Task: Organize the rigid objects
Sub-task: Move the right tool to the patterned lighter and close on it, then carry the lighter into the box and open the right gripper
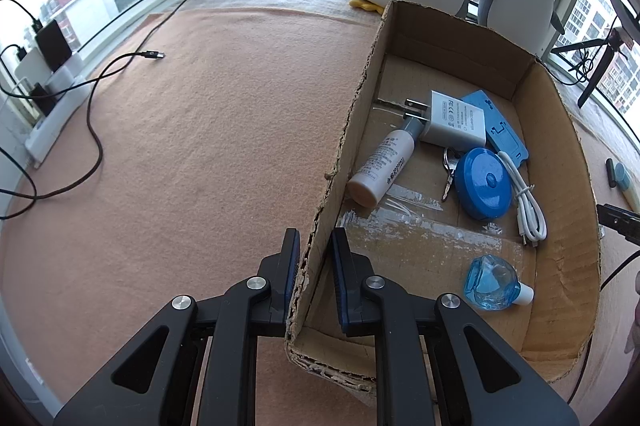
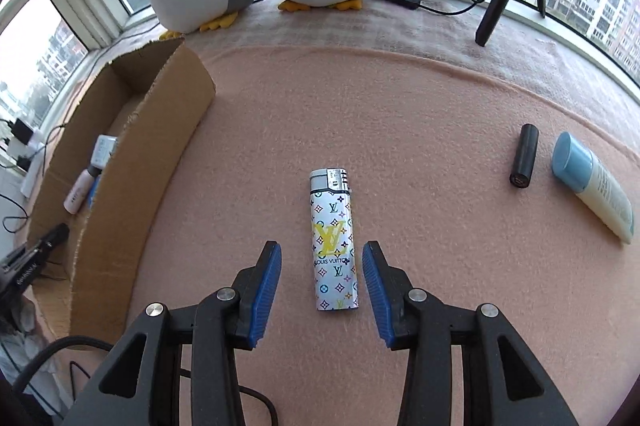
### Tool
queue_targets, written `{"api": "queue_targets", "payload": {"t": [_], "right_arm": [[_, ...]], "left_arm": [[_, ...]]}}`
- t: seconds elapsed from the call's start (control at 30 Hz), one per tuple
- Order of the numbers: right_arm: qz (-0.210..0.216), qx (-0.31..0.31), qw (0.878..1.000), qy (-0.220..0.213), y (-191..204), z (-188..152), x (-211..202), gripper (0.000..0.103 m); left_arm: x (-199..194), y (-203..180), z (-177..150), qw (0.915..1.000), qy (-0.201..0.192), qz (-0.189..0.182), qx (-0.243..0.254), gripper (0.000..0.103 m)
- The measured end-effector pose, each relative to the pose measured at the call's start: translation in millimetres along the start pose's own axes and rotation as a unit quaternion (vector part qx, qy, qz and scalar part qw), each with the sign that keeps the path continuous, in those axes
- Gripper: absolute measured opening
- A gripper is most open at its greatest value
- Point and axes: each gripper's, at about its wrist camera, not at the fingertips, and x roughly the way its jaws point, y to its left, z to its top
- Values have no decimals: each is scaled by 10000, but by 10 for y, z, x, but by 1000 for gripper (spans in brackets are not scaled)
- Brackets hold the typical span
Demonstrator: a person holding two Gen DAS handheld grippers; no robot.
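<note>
Lighter (image 2: 334,240) lies flat on the mat between your right gripper's (image 2: 322,286) wide-open, untouching jaws; your left gripper (image 1: 314,276) straddles the cardboard box's (image 1: 344,146) left wall, jaws narrowly parted.

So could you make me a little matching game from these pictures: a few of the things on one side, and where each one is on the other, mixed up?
Things:
1. lighter
2. blue round case
3. black tube
4. box wall

Places:
A. lying inside the cardboard box
B. on the mat beside the blue-capped bottle
C. between the left gripper's pads
D. on the mat between the open right gripper's fingers, untouched

Pairs: 1-D, 2-A, 3-B, 4-C
</note>
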Motion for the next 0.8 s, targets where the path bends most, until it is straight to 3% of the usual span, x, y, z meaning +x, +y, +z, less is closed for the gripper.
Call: {"api": "queue_targets", "payload": {"t": [0.2,0.37,0.8], "right_arm": [[-283,-296,9991,139,41,26,89,38],[-316,-337,9988,190,33,49,101,21],[-158,-126,9998,-66,27,-22,-39,21]], "left_arm": [[1,16,-2,10000,-6,-19,-28,14],[1,17,-3,10000,-7,-19,-26,14],[-3,14,-2,10000,-8,1,-5,14]]}}
